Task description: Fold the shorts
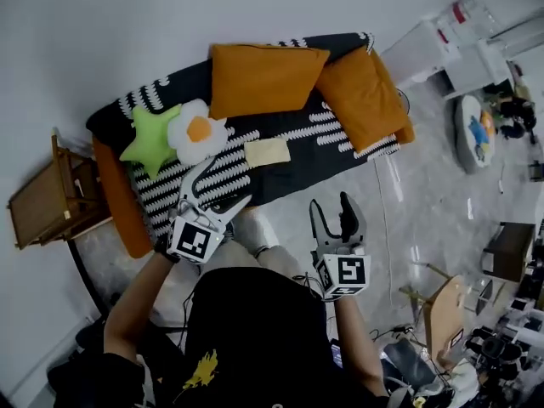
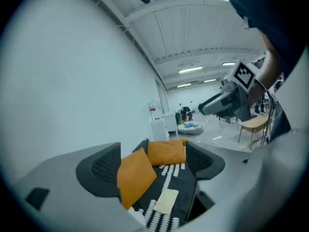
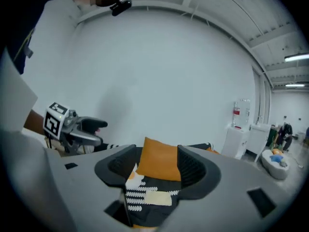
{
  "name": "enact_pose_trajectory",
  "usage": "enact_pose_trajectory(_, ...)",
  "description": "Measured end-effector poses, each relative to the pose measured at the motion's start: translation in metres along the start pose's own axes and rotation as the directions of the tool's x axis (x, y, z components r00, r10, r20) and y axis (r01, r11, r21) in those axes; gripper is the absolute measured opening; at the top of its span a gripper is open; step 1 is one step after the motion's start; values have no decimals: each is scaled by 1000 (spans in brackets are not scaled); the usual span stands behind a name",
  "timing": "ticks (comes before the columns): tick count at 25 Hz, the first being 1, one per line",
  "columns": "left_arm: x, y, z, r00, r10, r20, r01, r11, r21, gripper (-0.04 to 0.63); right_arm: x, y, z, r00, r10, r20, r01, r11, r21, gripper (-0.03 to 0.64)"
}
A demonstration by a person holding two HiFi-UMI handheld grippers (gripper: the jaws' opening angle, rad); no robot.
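The shorts (image 1: 267,151) lie folded into a small pale yellow rectangle on the seat of a sofa (image 1: 293,177) with a black-and-white patterned cover. They also show in the left gripper view (image 2: 166,200) and the right gripper view (image 3: 155,197), far beyond the jaws. I hold both grippers raised in the air in front of the sofa, touching nothing. My left gripper (image 1: 223,184) (image 2: 154,166) is open and empty. My right gripper (image 1: 331,204) (image 3: 157,168) also has its jaws apart with nothing between them.
Two orange pillows (image 1: 263,79) (image 1: 365,92), a green star cushion (image 1: 153,138) and a fried-egg cushion (image 1: 197,130) sit along the sofa back. A wooden side table (image 1: 51,198) stands at the left. A wooden chair (image 1: 442,313) and cables are on the floor at the right.
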State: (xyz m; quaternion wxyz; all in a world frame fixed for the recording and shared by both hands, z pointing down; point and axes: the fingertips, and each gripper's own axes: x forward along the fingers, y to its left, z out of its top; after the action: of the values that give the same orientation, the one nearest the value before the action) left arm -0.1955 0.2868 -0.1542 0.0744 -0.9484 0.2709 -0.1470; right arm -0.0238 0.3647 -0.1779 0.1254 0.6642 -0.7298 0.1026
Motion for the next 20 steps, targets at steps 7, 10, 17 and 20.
enact_pose_trajectory(7,-90,-15,84,929,356,100,-333,924,-188,416,-111,-37,-11,996,-43,73,38,996,76,261)
enact_pose_trajectory(10,-118,-43,82,943,332,26,-323,930,-175,383,-144,-43,-22,993,-38,111,27,994,107,245)
enact_pose_trajectory(17,-150,-92,67,960,280,14,-273,946,-172,227,-187,-19,-4,984,-64,165,52,996,75,178)
enact_pose_trajectory(20,-165,-103,83,973,216,79,-200,964,-176,154,-217,-4,9,976,-132,172,114,988,108,150)
